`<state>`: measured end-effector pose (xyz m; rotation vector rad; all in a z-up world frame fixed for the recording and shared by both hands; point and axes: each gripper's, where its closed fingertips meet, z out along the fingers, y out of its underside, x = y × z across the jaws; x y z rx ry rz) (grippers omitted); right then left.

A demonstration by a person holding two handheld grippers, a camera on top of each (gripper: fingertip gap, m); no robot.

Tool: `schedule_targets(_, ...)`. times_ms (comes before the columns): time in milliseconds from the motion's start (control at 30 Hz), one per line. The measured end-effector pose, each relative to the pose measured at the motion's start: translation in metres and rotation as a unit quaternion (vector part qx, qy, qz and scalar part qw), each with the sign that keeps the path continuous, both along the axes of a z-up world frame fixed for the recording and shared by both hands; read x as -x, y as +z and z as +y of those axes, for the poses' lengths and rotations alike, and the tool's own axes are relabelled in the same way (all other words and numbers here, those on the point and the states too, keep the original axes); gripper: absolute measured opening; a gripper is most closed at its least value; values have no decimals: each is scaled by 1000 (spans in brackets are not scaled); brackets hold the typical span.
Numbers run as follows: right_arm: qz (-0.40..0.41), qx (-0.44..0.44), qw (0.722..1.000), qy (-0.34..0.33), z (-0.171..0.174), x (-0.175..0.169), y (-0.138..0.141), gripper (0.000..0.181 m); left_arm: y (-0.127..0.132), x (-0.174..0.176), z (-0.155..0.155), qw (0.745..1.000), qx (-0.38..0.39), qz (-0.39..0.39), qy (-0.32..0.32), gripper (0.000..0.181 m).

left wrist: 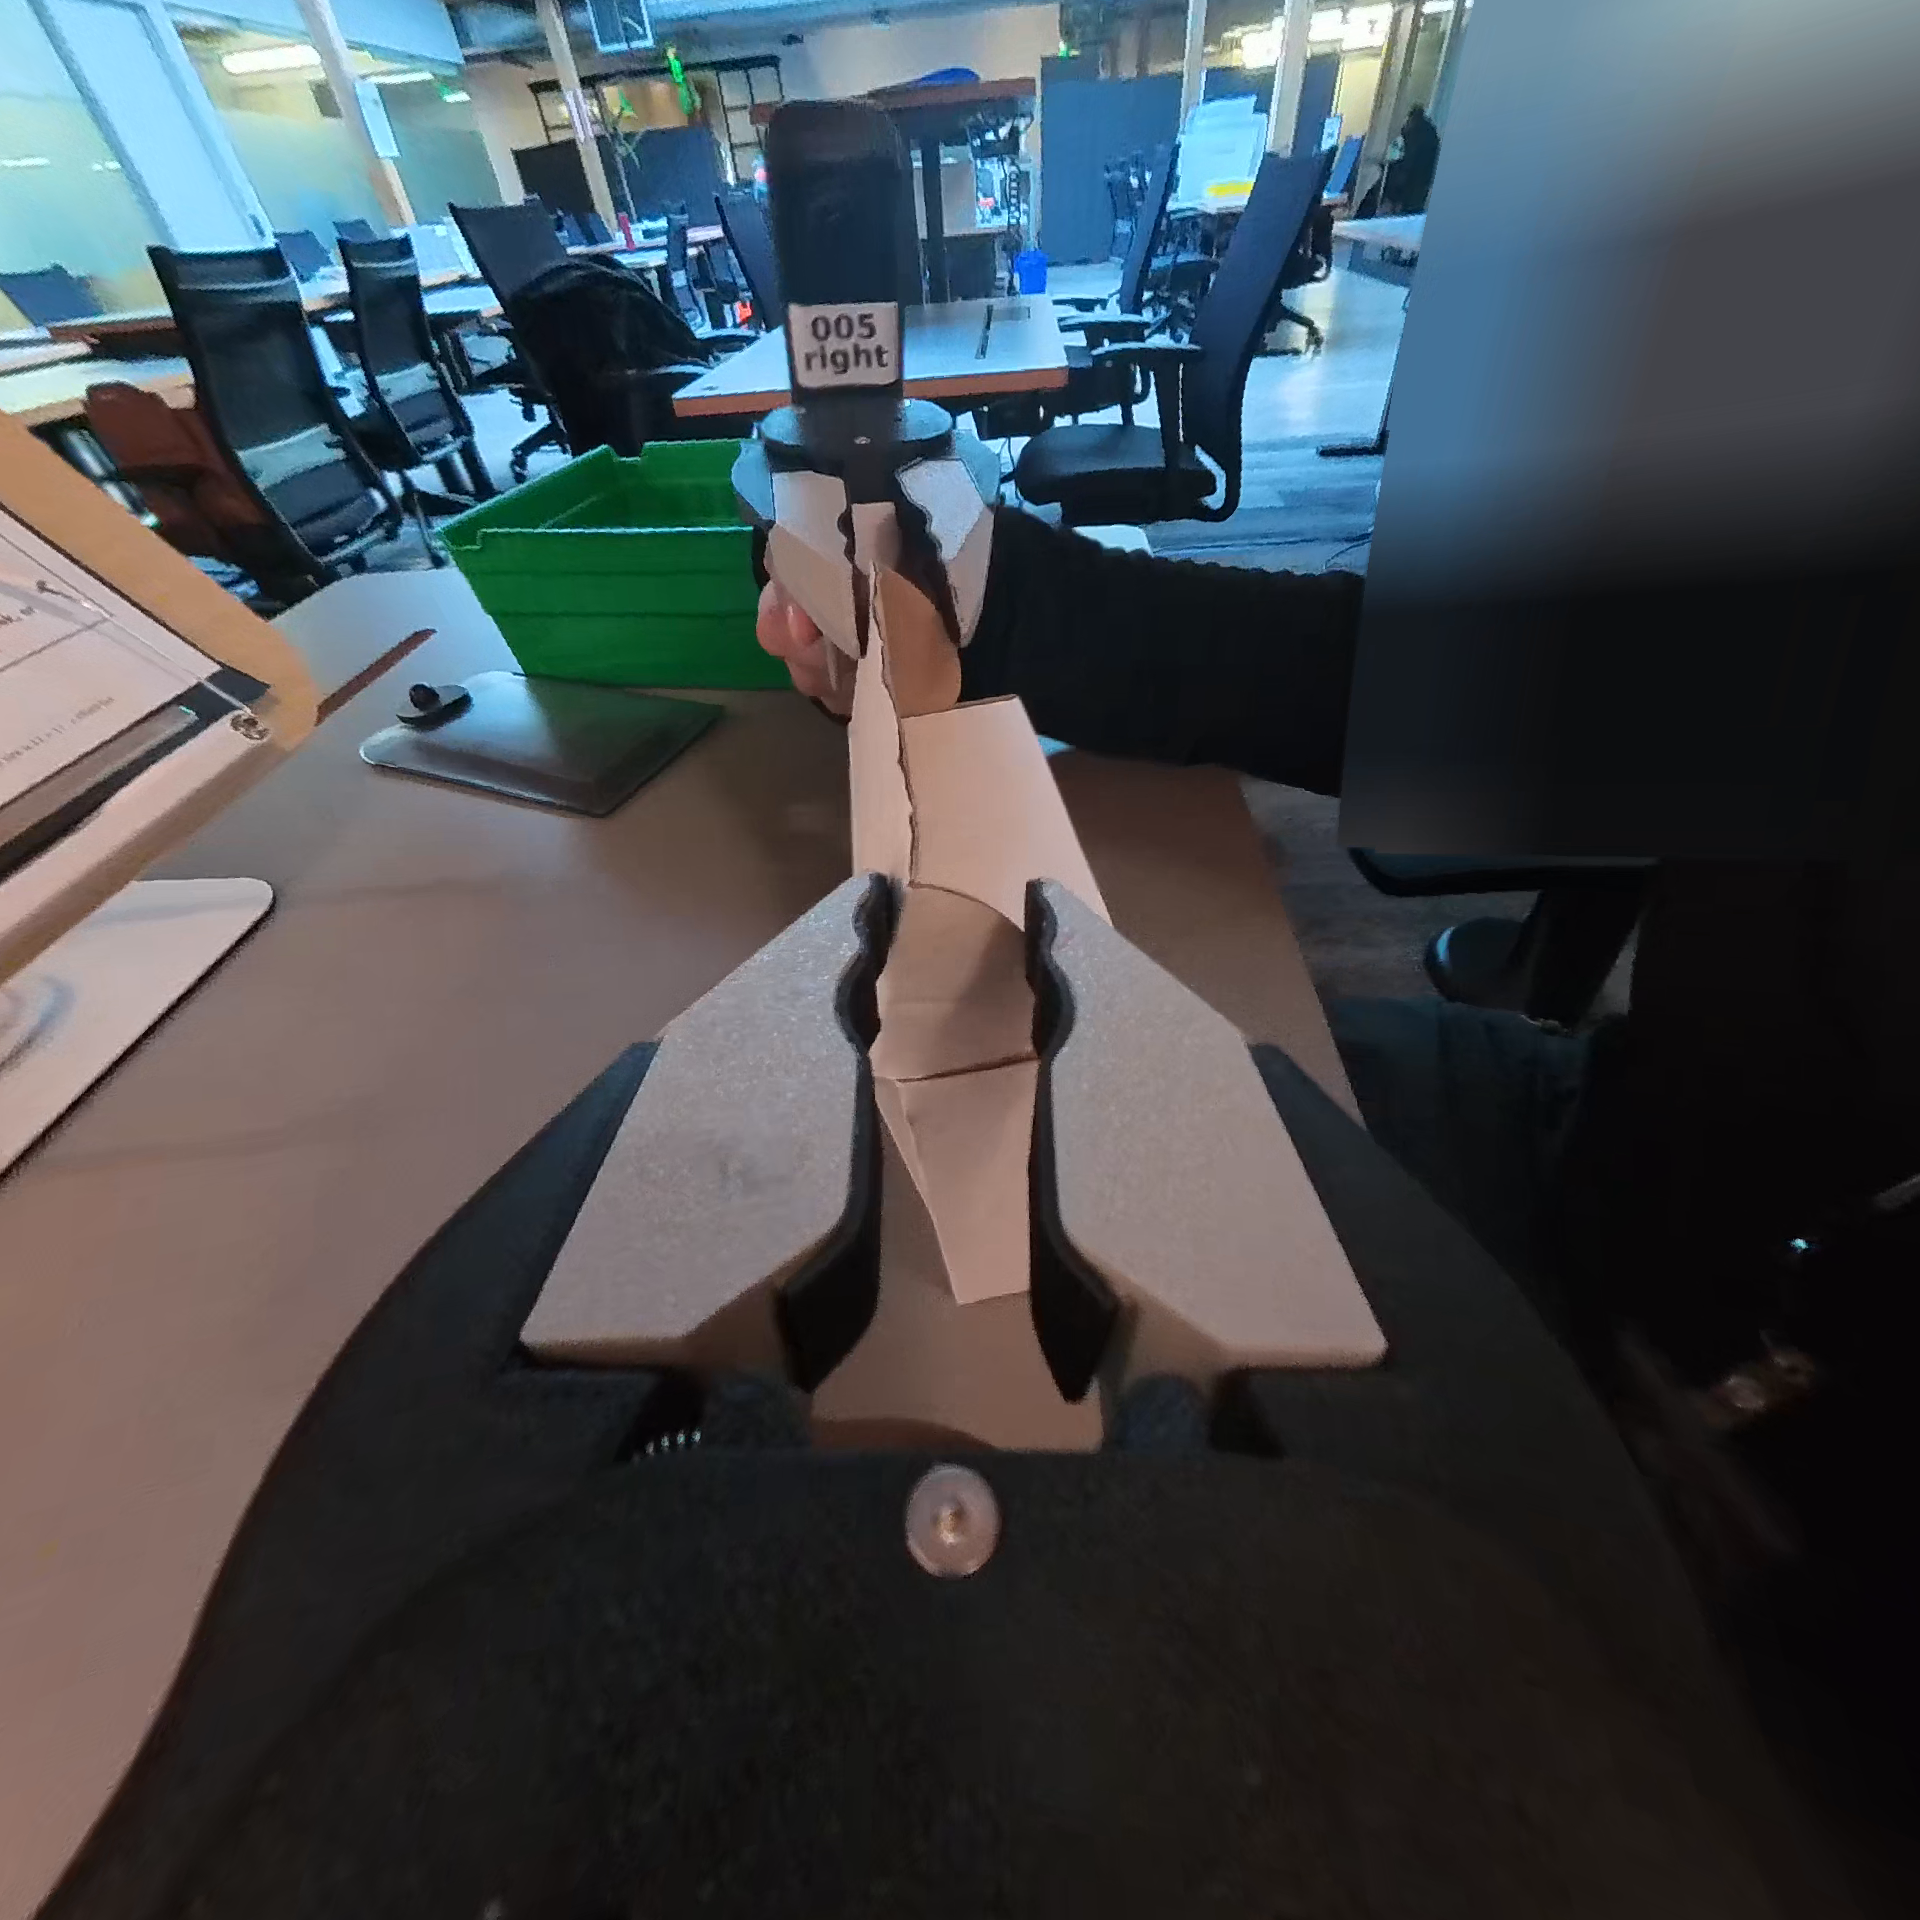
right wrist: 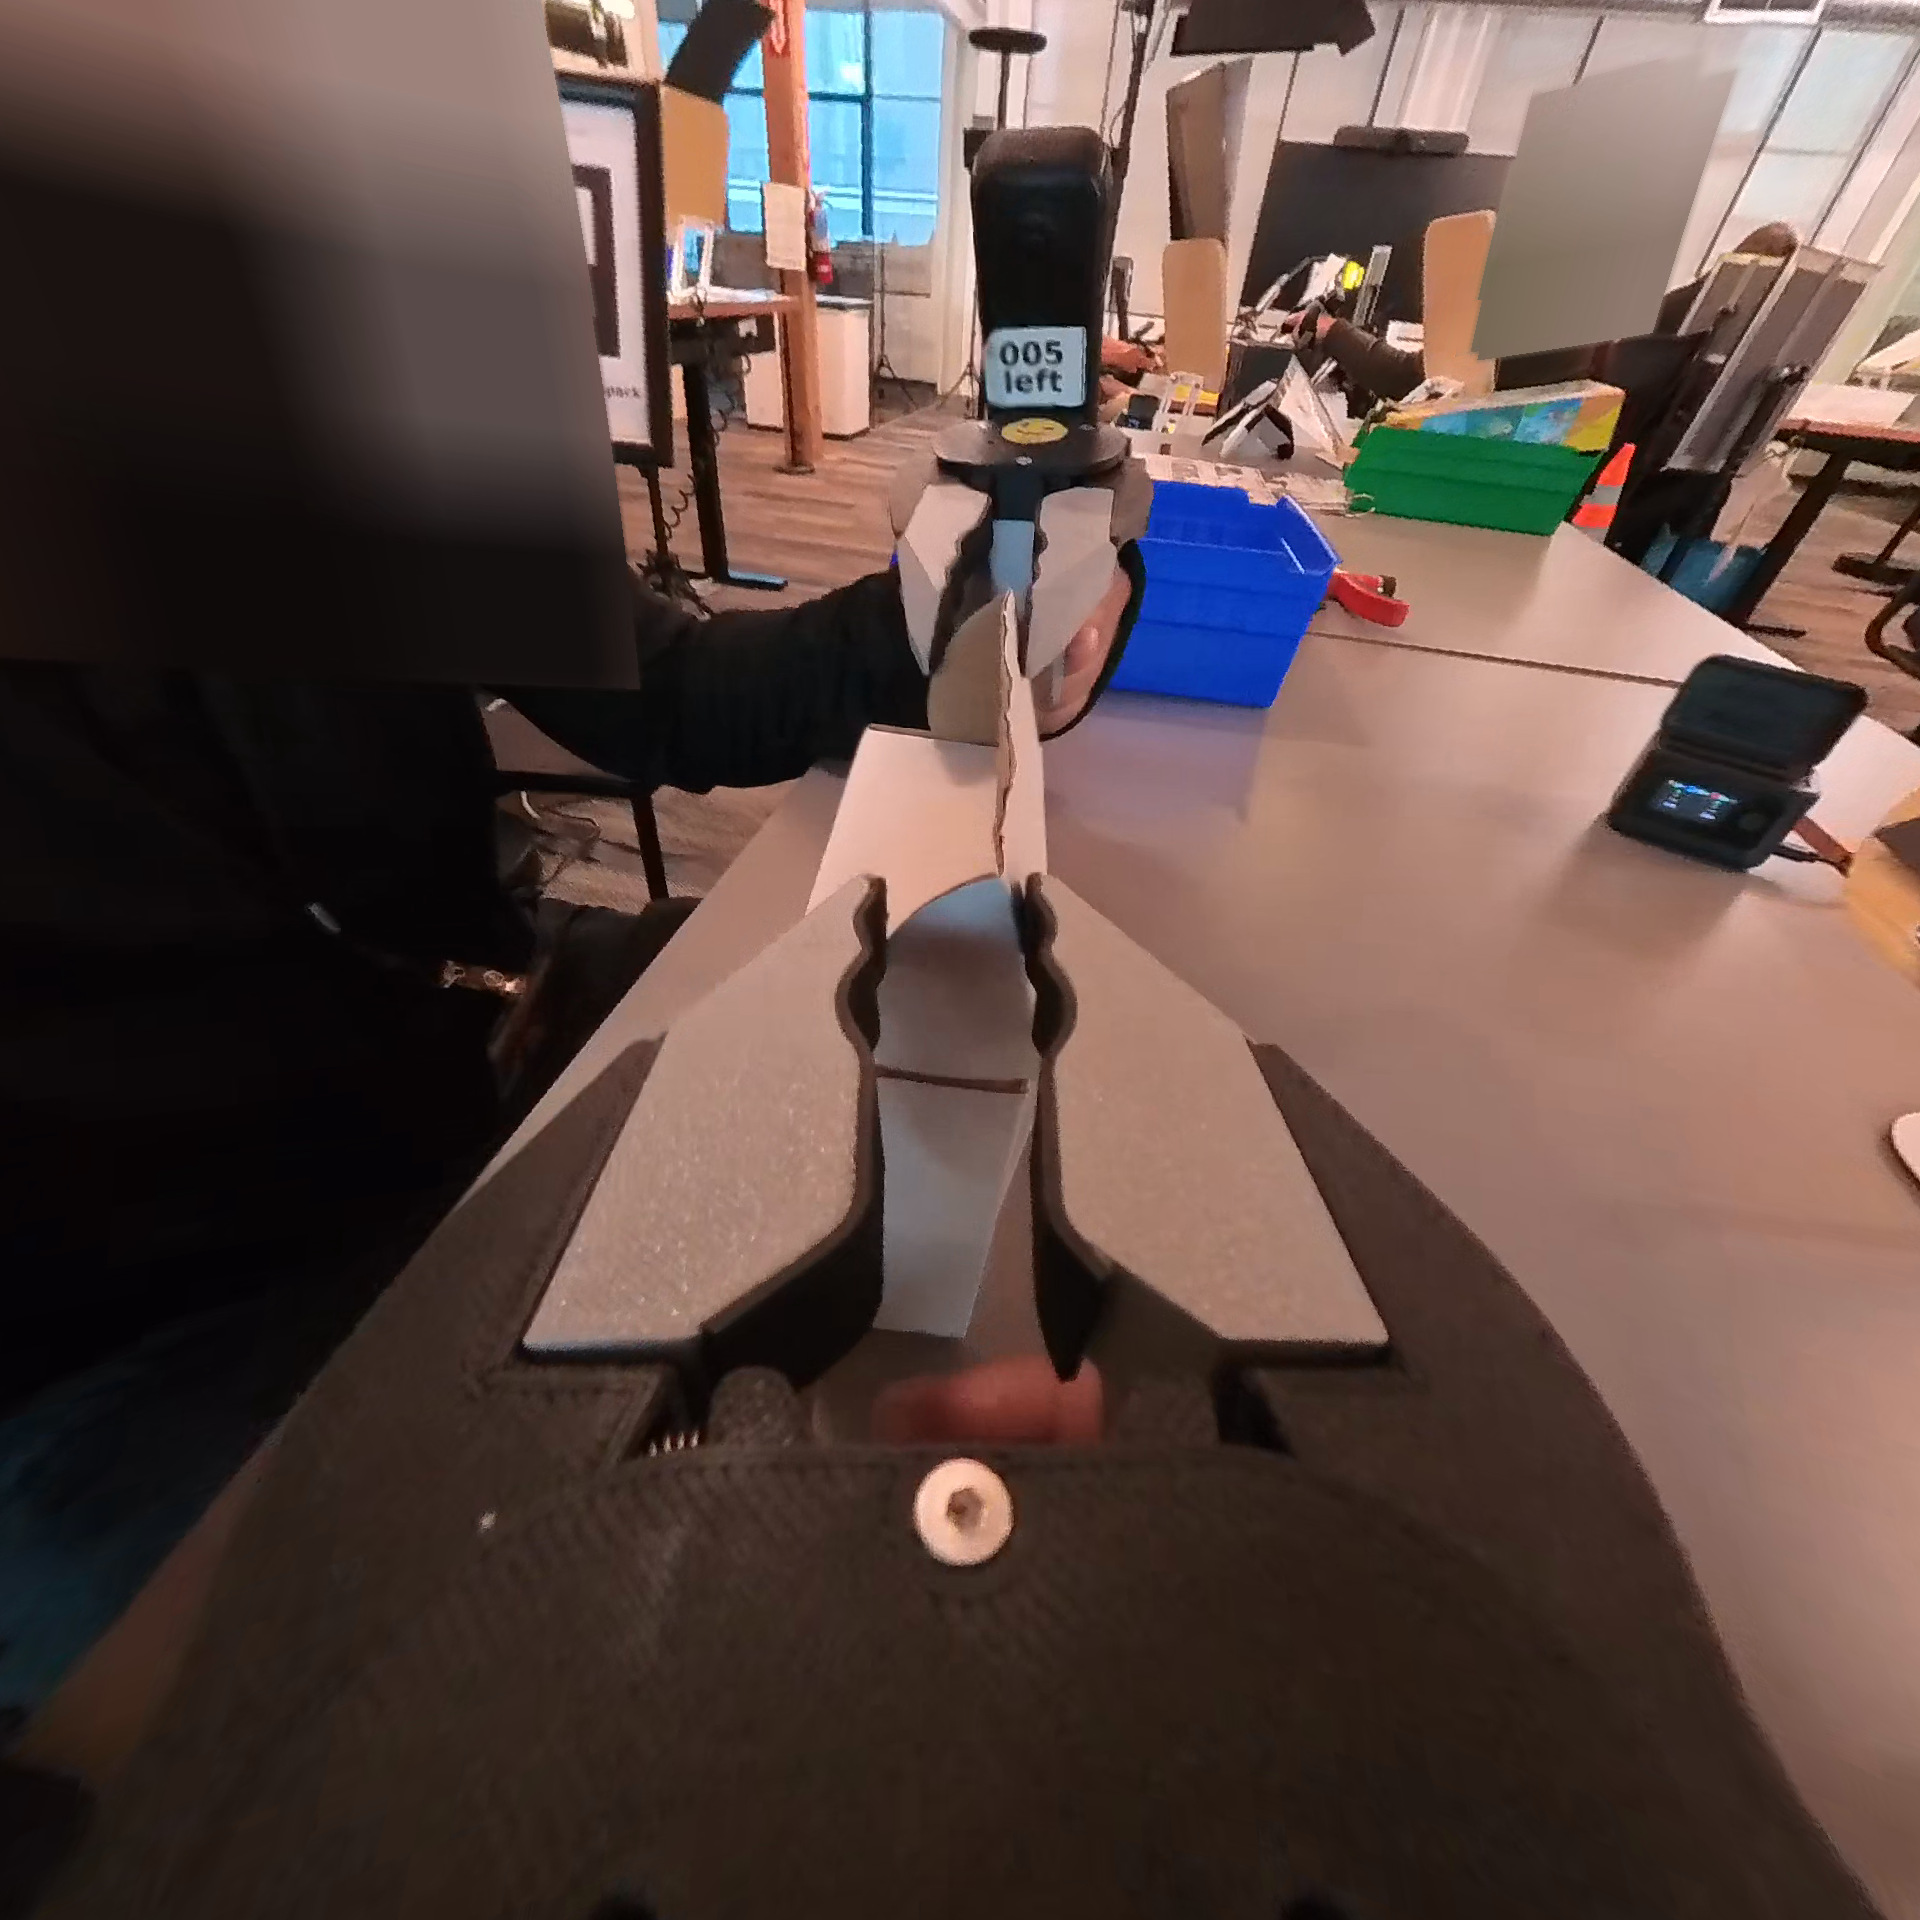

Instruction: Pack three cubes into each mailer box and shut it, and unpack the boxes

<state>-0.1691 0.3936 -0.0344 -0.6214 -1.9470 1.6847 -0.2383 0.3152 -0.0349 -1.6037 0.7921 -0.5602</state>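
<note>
A flat, unfolded brown cardboard mailer box [left wrist: 966, 790] hangs edge-on between my two grippers, above the table. My left gripper [left wrist: 956, 899] is shut on one end of it, with a flap running back between the fingers. My right gripper [left wrist: 878, 603], held by a hand in a black sleeve, is shut on the far end. In the right wrist view my right gripper [right wrist: 954, 894] clamps the near end of the mailer box [right wrist: 925, 810] and my left gripper [right wrist: 1000, 644] clamps the far end. No cubes are in view.
A green bin [left wrist: 623, 561] and a flat black base plate [left wrist: 540, 738] sit on the brown table [left wrist: 416, 987]. A sign stand [left wrist: 104, 675] is at the left. The right wrist view shows a blue bin [right wrist: 1216, 592], a green bin [right wrist: 1455, 478] and a black device [right wrist: 1735, 769]. One gripper's finger ends stand about 12 centimeters off the other's.
</note>
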Motion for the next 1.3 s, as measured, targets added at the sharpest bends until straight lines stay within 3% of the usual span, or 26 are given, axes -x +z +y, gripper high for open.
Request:
schedule_targets(133, -5, -24, 1000, -7, -2, -2, -4, 24, -2, -2, -3, 1000, -15, 21, -4, 24)
schedule_targets(333, -21, -65, 998, 4, -11, -10, -13, 22, -17, -12, -14, 981, -115, 155, -15, 23)
schedule_targets(467, -14, -59, 998, -5, -10, -11, -8, 39, -16, -13, -19, 989, -82, 117, -39, 33)
schedule_targets(533, -10, -48, 999, -6, -12, -13, -2, 61, -17, -14, -25, 991, -68, 99, -58, 43)
schedule_targets(667, -4, -53, 999, 9, -22, -19, 2, 65, -16, -19, -31, 992, -56, 79, -80, 53)
schedule_targets(867, 4, -77, 996, 40, -36, -26, -5, 49, -16, -23, -32, 989, -85, 91, -84, 40)
schedule_targets(1000, -3, -61, 996, 58, -41, -29, -3, 50, -14, -27, -34, 990, -75, 70, -99, 44)
schedule_targets(1133, -9, -52, 997, 57, -40, -26, -3, 38, -10, -34, -39, 989, -66, 35, -130, 32)
schedule_targets(1300, 11, -30, 998, 48, -34, -20, 6, 23, -10, -30, -35, 989, -70, 24, -124, 23)
